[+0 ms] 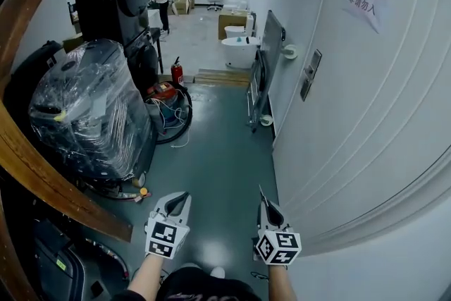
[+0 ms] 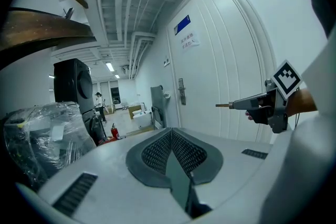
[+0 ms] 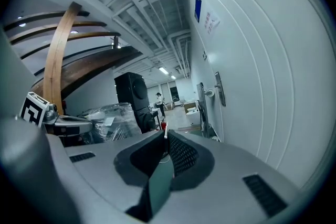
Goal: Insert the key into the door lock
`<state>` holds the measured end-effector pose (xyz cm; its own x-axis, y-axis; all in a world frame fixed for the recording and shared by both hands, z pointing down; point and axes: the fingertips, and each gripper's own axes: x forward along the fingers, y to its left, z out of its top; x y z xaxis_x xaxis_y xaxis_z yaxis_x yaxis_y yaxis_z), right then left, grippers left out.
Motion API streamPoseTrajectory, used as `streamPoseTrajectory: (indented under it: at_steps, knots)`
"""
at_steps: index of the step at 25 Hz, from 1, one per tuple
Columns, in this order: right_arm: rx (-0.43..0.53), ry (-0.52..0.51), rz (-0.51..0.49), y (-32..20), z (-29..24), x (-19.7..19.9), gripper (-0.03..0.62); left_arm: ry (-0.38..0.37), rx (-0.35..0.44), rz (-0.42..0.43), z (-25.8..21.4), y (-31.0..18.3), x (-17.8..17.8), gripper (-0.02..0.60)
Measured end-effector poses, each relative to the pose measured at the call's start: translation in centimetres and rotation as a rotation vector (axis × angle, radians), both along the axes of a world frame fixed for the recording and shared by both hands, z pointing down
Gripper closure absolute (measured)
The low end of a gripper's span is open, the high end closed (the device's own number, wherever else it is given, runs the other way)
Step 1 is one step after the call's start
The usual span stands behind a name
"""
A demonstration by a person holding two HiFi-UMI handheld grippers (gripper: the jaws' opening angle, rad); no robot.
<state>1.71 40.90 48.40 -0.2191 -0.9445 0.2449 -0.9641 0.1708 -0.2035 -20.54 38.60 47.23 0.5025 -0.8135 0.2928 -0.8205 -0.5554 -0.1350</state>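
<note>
Our right gripper point(image 1: 266, 205) pinches the key point(image 2: 223, 106); the left gripper point(image 1: 184, 197) is closed, empty. We should bring the key level to the lock point(image 1: 310, 74) at one o'clock.

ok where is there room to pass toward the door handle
The bare floor between the wrapped machine and the door is free up to the handle. Crowded: cables by the machine, a board leaning past the handle.
</note>
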Motion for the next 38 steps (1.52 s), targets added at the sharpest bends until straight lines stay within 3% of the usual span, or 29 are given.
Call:
streamPoseTrajectory:
  at_steps: [16,28,38]
  knots:
    - [0.013,0.014,0.070,-11.0,1.8,2.1,0.514,0.005,0.013,0.014,1.6,-12.4,0.3,0.568]
    - [-0.028,0.022,0.111,-23.2,2.9,0.9,0.514,0.015,-0.047,0.055,4.0,-24.6,-0.6,0.568]
    - [-0.007,0.016,0.156,-35.3,1.4,-1.0,0.514,-0.006,-0.055,0.123,3.6,-36.2,-1.9,0.568]
